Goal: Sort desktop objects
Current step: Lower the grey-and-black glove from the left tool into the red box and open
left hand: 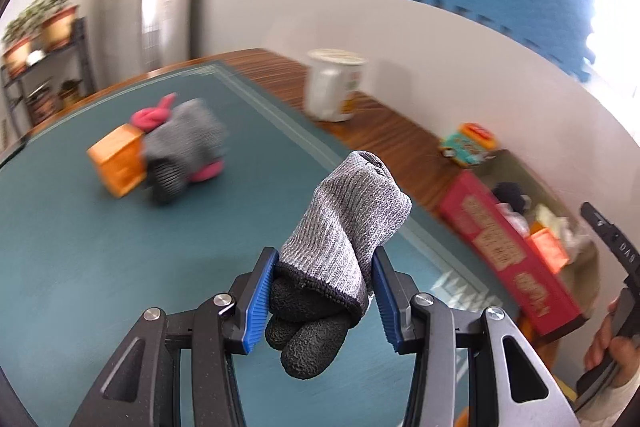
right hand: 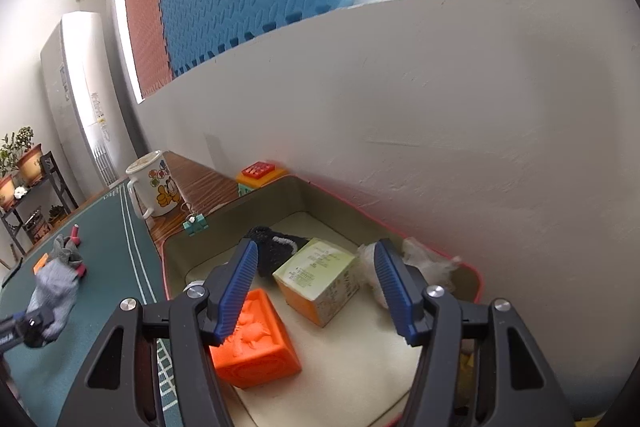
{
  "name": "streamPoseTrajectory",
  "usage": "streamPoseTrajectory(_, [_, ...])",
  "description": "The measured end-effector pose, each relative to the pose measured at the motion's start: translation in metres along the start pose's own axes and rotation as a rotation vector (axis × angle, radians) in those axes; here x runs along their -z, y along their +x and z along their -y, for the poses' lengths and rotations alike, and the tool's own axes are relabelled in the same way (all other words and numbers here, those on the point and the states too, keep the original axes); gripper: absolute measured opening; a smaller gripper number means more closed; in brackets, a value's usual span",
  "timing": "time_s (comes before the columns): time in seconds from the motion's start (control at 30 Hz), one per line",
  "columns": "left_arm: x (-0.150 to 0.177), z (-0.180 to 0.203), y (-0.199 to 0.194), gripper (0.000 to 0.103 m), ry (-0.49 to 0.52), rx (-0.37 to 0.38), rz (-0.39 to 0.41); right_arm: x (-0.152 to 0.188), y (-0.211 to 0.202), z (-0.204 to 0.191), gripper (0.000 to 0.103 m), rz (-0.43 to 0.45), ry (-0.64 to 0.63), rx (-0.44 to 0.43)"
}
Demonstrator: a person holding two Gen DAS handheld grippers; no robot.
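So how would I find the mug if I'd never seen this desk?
Look along the wooden strip of desk by the white wall, past the far end of the red-rimmed box. The mug stands upright there, white with cartoon pictures and a handle: the only tall, round thing among blocks and gloves.

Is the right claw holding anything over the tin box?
No. In the right wrist view the right claw hangs open above the tin box, with nothing between its blue pads.

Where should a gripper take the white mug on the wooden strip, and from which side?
Take the mug by its handle, coming from the green mat side: it stands upright with the handle toward the mat, and the body looks wide for the fingers.
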State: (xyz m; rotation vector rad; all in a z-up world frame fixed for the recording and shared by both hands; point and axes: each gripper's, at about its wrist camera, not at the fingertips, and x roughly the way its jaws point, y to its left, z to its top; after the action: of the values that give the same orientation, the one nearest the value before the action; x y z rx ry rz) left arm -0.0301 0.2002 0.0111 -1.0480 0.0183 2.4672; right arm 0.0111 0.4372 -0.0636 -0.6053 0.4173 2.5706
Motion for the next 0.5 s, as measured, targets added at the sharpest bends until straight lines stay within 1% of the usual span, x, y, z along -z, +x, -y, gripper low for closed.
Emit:
streamPoseTrajectory(0.07, [-0.008, 0.020, 0.007, 0.048, 0.029, 0.031, 0.001, -0.002, -0.002, 0.004, 0.068, 0.013, 0.006, -0.005])
streamPoseTrajectory(0.3, [-0.032, 0.086, 0.030, 0.048, 0.115, 0.133, 0.002, -0.005, 0.000, 0.017, 0.068, 0.023, 0.009, -0.010])
streamPoseTrajectory(0.5, [-0.046, 0.127, 0.048, 0.048, 0.168, 0.196, -0.002, -0.006, 0.006, 0.031, 0.068, 0.013, 0.040, -0.010])
